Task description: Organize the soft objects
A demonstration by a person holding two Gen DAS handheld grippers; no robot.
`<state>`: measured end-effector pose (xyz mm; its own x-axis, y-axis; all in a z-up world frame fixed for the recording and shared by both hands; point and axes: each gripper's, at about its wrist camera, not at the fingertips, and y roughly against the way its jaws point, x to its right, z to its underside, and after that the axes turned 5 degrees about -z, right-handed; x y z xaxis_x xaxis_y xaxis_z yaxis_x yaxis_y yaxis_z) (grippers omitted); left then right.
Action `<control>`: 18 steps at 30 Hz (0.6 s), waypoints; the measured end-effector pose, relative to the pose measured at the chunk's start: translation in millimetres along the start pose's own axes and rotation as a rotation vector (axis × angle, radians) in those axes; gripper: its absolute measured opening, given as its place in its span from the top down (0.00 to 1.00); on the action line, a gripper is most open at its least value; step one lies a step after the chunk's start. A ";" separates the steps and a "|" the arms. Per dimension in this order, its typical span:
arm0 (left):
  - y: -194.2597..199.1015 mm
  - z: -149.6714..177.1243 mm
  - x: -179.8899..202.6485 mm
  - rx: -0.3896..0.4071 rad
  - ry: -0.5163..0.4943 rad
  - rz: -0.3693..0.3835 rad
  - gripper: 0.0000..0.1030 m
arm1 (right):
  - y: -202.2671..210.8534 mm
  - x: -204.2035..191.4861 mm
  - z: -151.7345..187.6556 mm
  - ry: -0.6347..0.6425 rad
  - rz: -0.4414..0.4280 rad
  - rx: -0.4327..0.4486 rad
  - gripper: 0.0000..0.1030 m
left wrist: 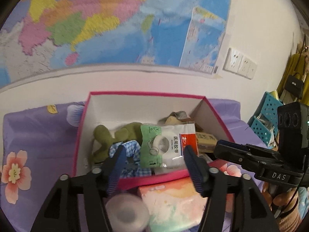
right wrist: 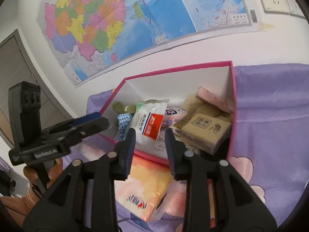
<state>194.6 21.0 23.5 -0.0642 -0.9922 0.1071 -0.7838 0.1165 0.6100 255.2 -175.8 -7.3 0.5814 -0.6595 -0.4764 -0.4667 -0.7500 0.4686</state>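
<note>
Pink-rimmed white cardboard box (left wrist: pixel 83 127) on purple floral cloth, white medical-tape pouch (left wrist: pixel 170 145) lying inside it, pastel tissue pack (right wrist: pixel 143 189) just outside — left claw (left wrist: pixel 154 166) and right claw (right wrist: pixel 150 152) both released, nothing gripped.

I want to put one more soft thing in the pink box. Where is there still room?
Inside the pink box, the back strip along the far wall, behind the green plush, is bare. The front is crowded by the tape packet and brown tissue pack.
</note>
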 end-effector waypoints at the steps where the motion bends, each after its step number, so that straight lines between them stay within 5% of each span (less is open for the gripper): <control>1: 5.8 1.7 0.5 0.016 -0.005 -0.003 0.29 | 3.9 -3.1 2.7 0.013 0.007 0.005 0.56; 6: 43.4 21.1 -1.0 0.109 -0.033 -0.052 0.00 | 27.4 -26.0 26.4 0.095 0.050 0.037 0.28; 9: 62.1 40.9 -3.1 0.152 -0.040 -0.105 0.00 | 38.5 -35.9 46.9 0.126 0.110 0.054 0.11; 18: 67.3 95.5 -8.5 0.070 0.015 -0.199 0.00 | 46.8 -58.2 100.1 0.173 0.240 0.039 0.10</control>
<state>83.4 33.0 -11.4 0.1045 -0.9945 0.0018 -0.8214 -0.0853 0.5639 132.8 -177.6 -32.2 0.5548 -0.8024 -0.2200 -0.6276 -0.5772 0.5224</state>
